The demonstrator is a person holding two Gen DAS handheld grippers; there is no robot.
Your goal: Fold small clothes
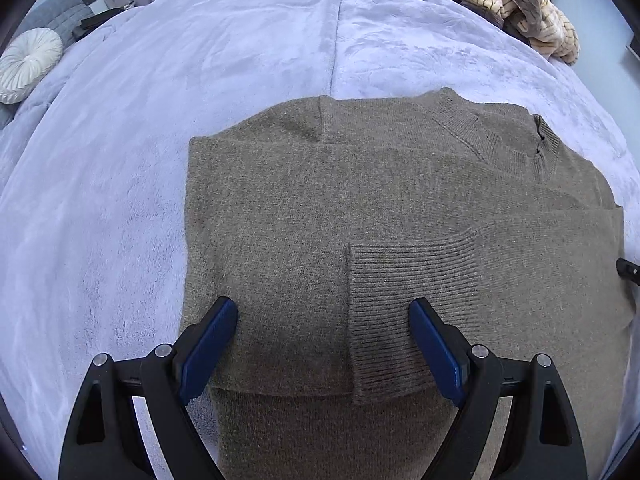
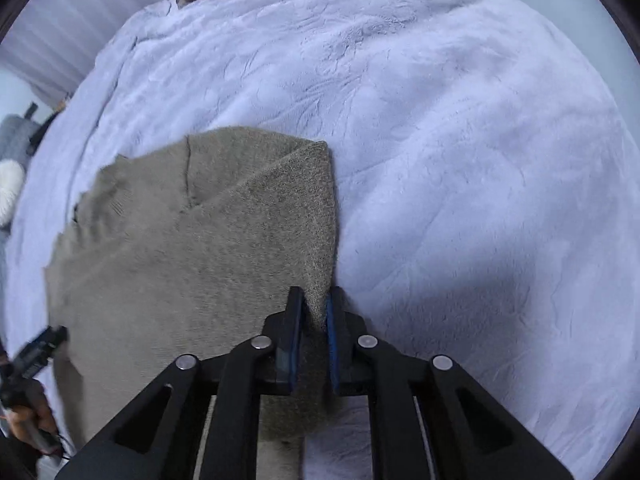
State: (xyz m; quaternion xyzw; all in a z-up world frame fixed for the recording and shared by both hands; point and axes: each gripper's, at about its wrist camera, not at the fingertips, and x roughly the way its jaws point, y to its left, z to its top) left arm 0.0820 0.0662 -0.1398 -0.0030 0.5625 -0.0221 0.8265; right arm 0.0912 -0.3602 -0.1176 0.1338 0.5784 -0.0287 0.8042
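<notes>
Olive-brown sweater (image 1: 360,208) lies flat on bed with lilac blanket (image 1: 200,60). Left claw (image 1: 324,312) released, fingers spread wide, hovers above lower part; ribbed cuff (image 1: 400,320) between fingers. Collar (image 1: 500,136) at 1 o'clock, so long axis runs 6 to 12. Right claw (image 2: 316,312) clenched on sweater's right edge. Clothes pile (image 1: 520,12) at 1 o'clock, far.

Pale lavender plush blanket (image 1: 120,184) covers bed, seam down middle. Round white pleated cushion (image 1: 28,64) at left edge, beside grey quilted cushion (image 1: 68,8). Pleated curtain (image 2: 48,36) behind.
</notes>
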